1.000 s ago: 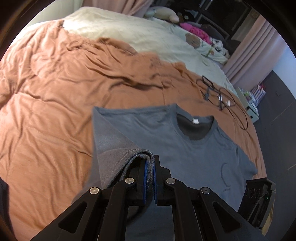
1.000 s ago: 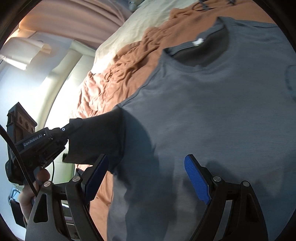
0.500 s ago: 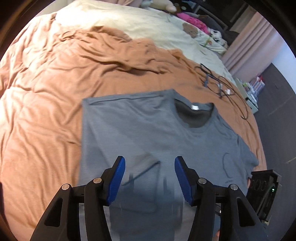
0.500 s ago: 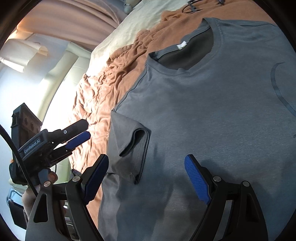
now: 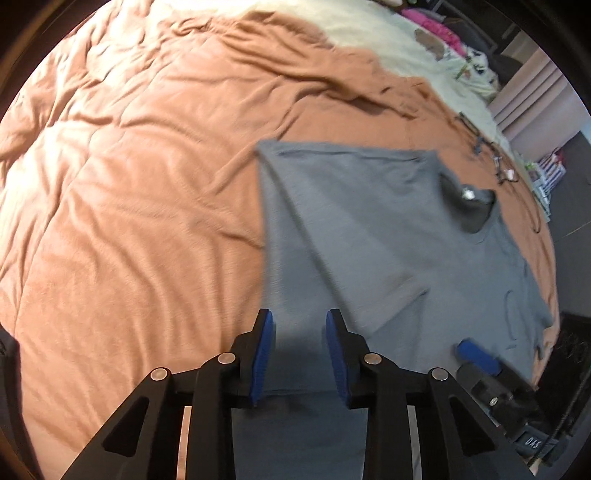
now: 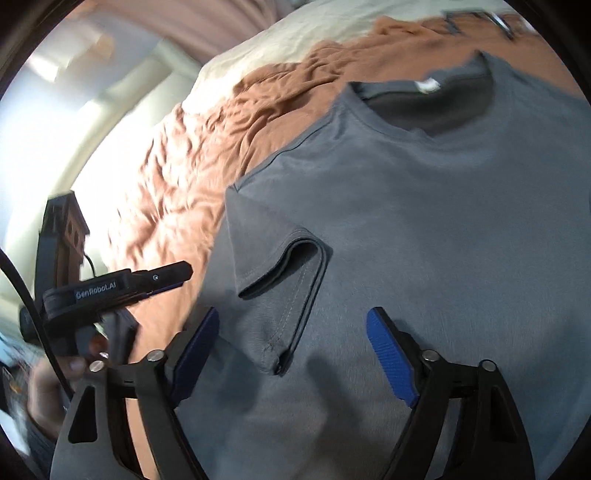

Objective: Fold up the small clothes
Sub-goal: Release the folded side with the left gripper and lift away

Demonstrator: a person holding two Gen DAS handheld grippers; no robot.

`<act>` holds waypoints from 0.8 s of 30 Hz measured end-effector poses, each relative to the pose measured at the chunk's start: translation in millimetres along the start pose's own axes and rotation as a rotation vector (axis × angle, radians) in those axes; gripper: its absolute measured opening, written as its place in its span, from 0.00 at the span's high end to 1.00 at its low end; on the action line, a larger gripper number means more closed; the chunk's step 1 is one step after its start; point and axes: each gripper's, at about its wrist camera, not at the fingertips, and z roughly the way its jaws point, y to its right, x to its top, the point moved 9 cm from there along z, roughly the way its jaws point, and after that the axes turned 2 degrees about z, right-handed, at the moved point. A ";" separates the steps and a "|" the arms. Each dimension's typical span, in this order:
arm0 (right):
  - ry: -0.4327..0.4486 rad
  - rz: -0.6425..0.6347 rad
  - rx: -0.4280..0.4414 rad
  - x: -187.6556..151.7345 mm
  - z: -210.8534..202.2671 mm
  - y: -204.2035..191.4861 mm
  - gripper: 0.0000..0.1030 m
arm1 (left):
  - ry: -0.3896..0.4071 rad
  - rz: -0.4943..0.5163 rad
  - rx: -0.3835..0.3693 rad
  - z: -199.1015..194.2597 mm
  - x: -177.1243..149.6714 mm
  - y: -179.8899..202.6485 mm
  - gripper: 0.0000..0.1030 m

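Observation:
A grey T-shirt [image 5: 369, 229] lies flat on the bed, its neck opening [image 5: 474, 212] towards the far right. In the right wrist view the T-shirt [image 6: 424, 206] has its left sleeve [image 6: 280, 273] folded inward onto the chest. My left gripper [image 5: 298, 332] is open and empty, low over the shirt's left side. My right gripper [image 6: 293, 332] stands wide open above the shirt body, just below the folded sleeve, holding nothing. Beside the shirt's left edge, the left gripper [image 6: 162, 277] appears over the blanket. A blue pad of the right gripper [image 5: 476, 354] shows at lower right.
A rumpled orange-brown blanket [image 5: 129, 203] covers the bed under and left of the shirt. A cream sheet [image 5: 388, 33] lies at the far end. Thin black cables [image 5: 495, 158] rest beyond the collar near the bed's right edge. A hand [image 6: 48, 387] holds the left gripper's handle.
The left gripper let go of the sleeve it held; the sleeve now lies folded on the shirt. The left gripper has pulled back leftward and its jaws have narrowed. The right gripper stayed open.

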 end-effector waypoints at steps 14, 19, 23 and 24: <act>-0.057 -0.332 -0.149 10.1 43.6 -64.0 0.37 | -0.077 -0.045 -0.088 12.1 -31.3 -32.9 0.77; -0.095 -0.383 -0.181 7.8 68.1 -71.8 0.37 | -0.090 -0.036 -0.098 17.0 -34.0 -35.0 0.79; -0.129 -0.400 -0.254 6.8 87.9 -64.2 0.37 | -0.094 -0.039 -0.114 20.6 -34.5 -36.8 0.81; -0.138 -0.403 -0.265 7.2 92.5 -61.6 0.37 | -0.095 -0.040 -0.119 21.0 -34.8 -37.8 0.81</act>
